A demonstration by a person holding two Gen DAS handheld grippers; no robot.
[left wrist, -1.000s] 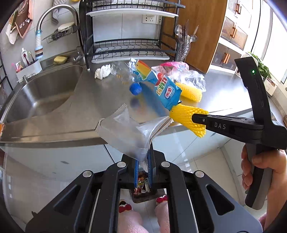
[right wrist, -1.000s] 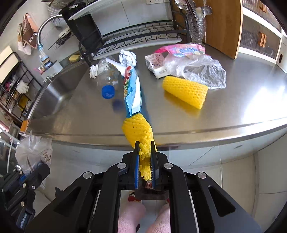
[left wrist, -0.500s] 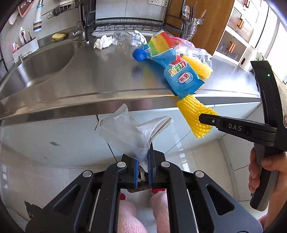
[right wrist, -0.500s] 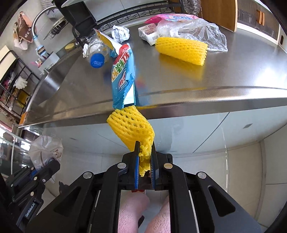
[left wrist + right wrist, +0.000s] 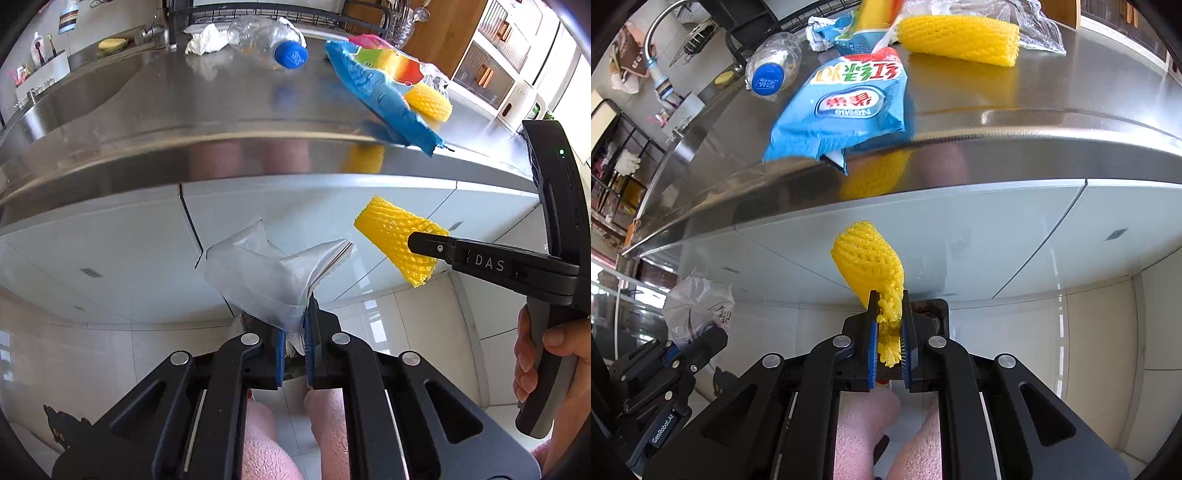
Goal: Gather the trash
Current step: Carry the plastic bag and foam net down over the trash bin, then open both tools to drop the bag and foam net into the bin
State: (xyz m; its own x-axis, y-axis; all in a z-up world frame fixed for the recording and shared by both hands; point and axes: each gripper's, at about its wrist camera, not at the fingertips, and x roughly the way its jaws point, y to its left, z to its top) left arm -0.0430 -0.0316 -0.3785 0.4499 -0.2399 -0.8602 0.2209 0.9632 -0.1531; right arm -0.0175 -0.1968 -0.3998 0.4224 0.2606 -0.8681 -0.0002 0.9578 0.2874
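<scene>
Yellow foam net (image 5: 871, 266) stands upright, tilting left.

Right gripper (image 5: 424, 243) arm: I read "DAS" in pale letters.
Left gripper (image 5: 701, 343) body: I read "GenRobot.AI", white on black.
Blue snack wrapper (image 5: 846, 107): I make out "Nestlé" in its oval logo, upside down; the large Chinese characters above I can't read reliably.
</scene>
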